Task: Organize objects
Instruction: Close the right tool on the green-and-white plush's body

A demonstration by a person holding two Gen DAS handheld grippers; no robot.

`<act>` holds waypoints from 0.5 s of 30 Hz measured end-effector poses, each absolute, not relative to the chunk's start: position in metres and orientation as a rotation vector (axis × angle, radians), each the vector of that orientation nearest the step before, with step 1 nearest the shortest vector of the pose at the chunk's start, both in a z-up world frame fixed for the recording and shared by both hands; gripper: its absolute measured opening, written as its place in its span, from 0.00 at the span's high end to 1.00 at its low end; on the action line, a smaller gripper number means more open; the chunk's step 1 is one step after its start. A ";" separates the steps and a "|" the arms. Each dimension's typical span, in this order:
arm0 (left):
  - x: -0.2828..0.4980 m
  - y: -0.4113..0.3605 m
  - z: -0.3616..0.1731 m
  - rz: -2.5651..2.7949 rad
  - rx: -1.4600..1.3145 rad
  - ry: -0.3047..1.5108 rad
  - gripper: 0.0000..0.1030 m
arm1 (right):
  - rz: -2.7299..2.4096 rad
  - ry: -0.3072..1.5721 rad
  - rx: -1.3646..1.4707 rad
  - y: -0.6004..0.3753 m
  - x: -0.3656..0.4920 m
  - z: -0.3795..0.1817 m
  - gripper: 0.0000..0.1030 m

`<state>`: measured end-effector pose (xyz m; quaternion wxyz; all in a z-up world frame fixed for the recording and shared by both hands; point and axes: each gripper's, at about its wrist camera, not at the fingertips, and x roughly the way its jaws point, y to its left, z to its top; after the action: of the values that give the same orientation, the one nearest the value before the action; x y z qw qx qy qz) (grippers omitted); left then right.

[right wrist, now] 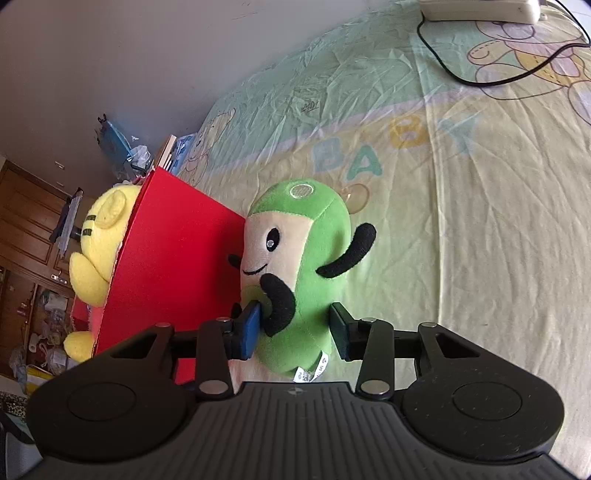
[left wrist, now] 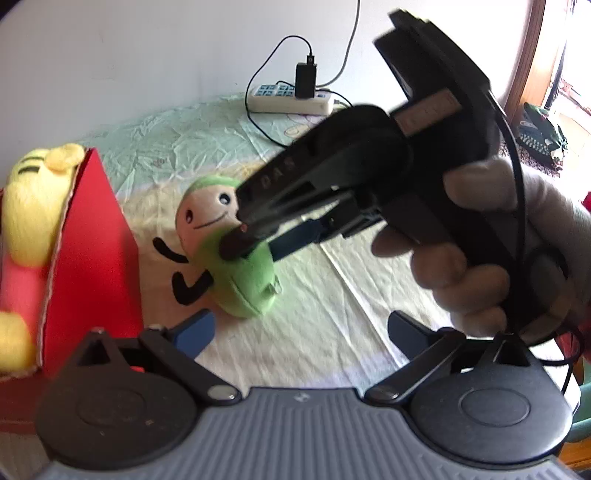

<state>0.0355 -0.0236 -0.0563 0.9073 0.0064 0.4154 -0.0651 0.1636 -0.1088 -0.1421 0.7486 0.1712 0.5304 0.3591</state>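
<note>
Two grippers over bedsheet (right wrist: 461,229)
Right gripper (right wrist: 295,328) pinching green plush (right wrist: 299,258) beside red box (right wrist: 173,269); left gripper (left wrist: 299,332) spread, holding nothing

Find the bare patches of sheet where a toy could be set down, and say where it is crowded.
Free: the sheet right of the green plush, up to the power strip. Crowded: against the red box, where the right tongs straddle the plush.
</note>
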 end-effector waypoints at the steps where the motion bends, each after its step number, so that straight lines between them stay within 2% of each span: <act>1: 0.040 -0.024 -0.054 -0.128 0.013 0.845 0.03 | 0.779 1.160 0.384 -0.115 0.165 -0.142 0.59; 8: 0.079 -0.022 -0.056 -0.024 0.039 0.831 0.03 | 0.843 1.166 0.474 -0.135 0.173 -0.145 0.56; 13: 0.110 -0.015 -0.067 0.054 0.046 0.855 0.04 | 0.852 1.174 0.623 -0.134 0.193 -0.155 0.42; 15: 0.120 -0.010 -0.073 0.077 0.045 0.872 0.06 | 0.835 1.200 0.628 -0.129 0.198 -0.163 0.41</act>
<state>0.1200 -0.0101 -0.0726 0.9055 0.0220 0.4222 0.0372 0.1976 -0.1294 -0.1629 0.6998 0.2821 0.5386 0.3748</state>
